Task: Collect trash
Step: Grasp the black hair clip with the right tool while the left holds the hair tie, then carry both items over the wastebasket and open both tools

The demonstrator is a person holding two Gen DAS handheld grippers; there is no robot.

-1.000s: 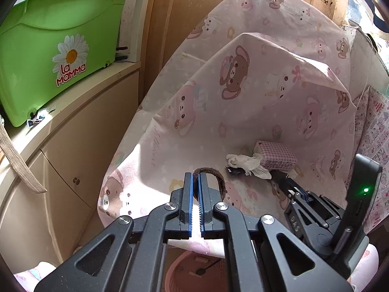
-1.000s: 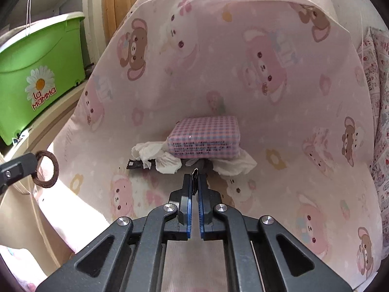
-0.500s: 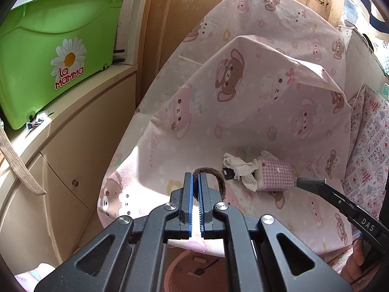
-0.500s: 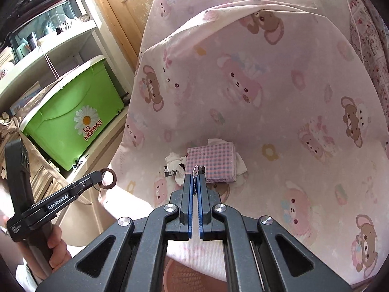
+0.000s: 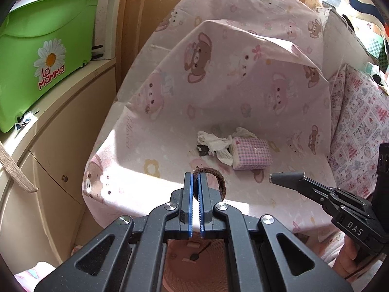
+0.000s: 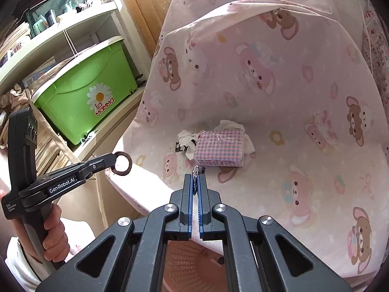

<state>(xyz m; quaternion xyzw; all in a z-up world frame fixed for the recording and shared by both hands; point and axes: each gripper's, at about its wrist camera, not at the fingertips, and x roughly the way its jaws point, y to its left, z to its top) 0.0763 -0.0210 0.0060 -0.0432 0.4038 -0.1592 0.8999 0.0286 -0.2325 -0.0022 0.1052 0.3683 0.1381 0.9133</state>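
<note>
My left gripper (image 5: 195, 177) is shut on a brown hair tie (image 5: 220, 181), whose loop sticks out to the right of the tips; the right wrist view shows that loop (image 6: 122, 163) hanging at the left gripper's (image 6: 113, 159) tip. My right gripper (image 6: 195, 177) is shut on a small dark and shiny scrap (image 6: 195, 172). Both hover before a seat draped in pink bear-print cloth (image 6: 279, 85). On the seat lie a pink gingham tissue pack (image 6: 220, 147), crumpled white tissues (image 6: 186, 141) and a small black scrap (image 6: 178, 147).
A pink basket (image 6: 189, 267) sits below both grippers, in front of the seat's edge. A green lidded box (image 5: 36, 56) stands on a beige cabinet (image 5: 60, 146) at the left, with shelves above. A patterned cushion (image 5: 359, 133) lies at the right. A hand (image 6: 54, 233) holds the left gripper.
My right gripper has drawn back and up from the tissue pack, still pinching the scrap. My left gripper has shifted slightly, with the hair tie still held.
</note>
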